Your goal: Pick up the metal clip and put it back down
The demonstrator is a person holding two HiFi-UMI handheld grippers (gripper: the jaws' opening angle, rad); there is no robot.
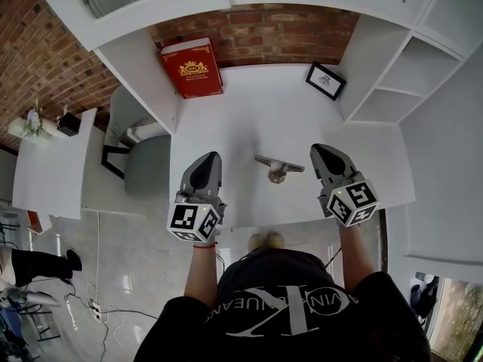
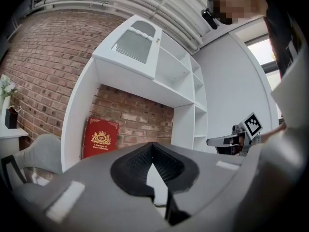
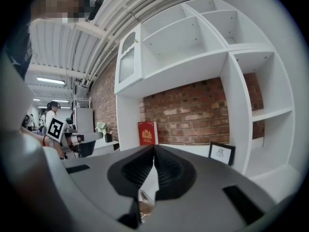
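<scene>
right hand-held gripper (image 1: 323, 155): held raised, jaws closed on nothing | left hand-held gripper (image 1: 209, 159): likewise closed and empty | worktop (image 1: 249, 119): white | metal clip (image 1: 278, 167): laid on the worktop between both grippers, untouched; judged light, stiff and slippery; best taken across its flat top bar, near the middle

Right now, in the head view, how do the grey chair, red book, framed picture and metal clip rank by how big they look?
1. grey chair, though partly hidden by the white panel
2. red book
3. framed picture and metal clip: similar span, and the clip lies nearer the camera, so I won't rank these two.
</scene>
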